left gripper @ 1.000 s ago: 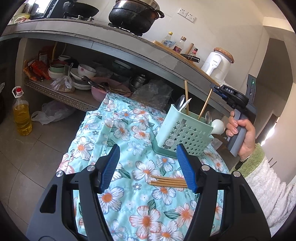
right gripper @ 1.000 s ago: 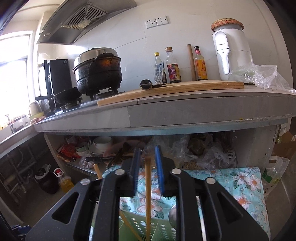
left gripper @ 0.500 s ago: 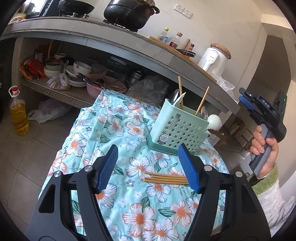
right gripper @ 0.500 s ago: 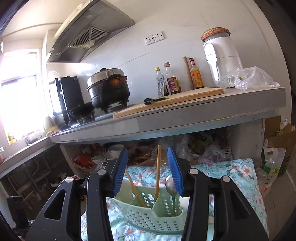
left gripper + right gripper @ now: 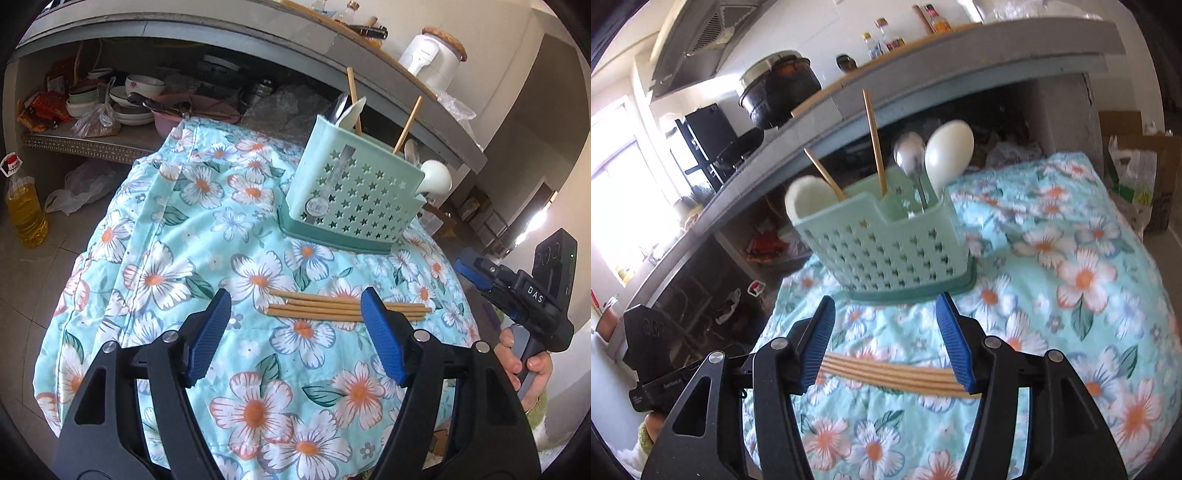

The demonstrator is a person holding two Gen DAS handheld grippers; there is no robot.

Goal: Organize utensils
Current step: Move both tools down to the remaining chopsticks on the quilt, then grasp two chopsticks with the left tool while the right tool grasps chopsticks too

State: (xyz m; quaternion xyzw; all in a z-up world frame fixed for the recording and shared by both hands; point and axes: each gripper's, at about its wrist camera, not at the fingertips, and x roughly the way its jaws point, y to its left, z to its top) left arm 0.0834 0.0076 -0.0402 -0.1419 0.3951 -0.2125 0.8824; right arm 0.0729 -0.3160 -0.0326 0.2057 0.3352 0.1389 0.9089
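1. Green basket [image 5: 354, 195] with star holes, standing upright on the flowery cloth [image 5: 207, 236] that covers the bench.
2. Inside the basket: two wooden chopsticks [image 5: 874, 142] poking up and leaning, one shiny metal spoon [image 5: 909, 151], one white spoon [image 5: 948, 151] right beside the metal one, and one more white spoon [image 5: 807, 197] at the other end.
3. Metal spoon and its white neighbour together in one part of the basket; chopsticks in the part next to it.
4. Darker green tray [image 5: 912, 291] under the basket, touching its bottom.
5. Loose bundle of chopsticks [image 5: 332, 308] lying flat on the cloth, side by side, near the basket but not touching it.
6. Left tongs [image 5: 295, 332] spread wide and holding nothing, just over the cloth, with the loose chopsticks seen between the blue pads.
7. Right tongs [image 5: 886, 341] also spread wide and empty, with the same loose chopsticks seen between the blue pads.
8. From the left camera, right tongs seen off at the side past the cloth edge, held in a hand [image 5: 528, 363].
9. Shelf [image 5: 81, 144] under the grey counter, packed with stacked bowls [image 5: 129, 96] and bags.
10. Bottle of yellow oil [image 5: 24, 206] standing on the floor.
11. Big black pot [image 5: 779, 88] up on the counter.
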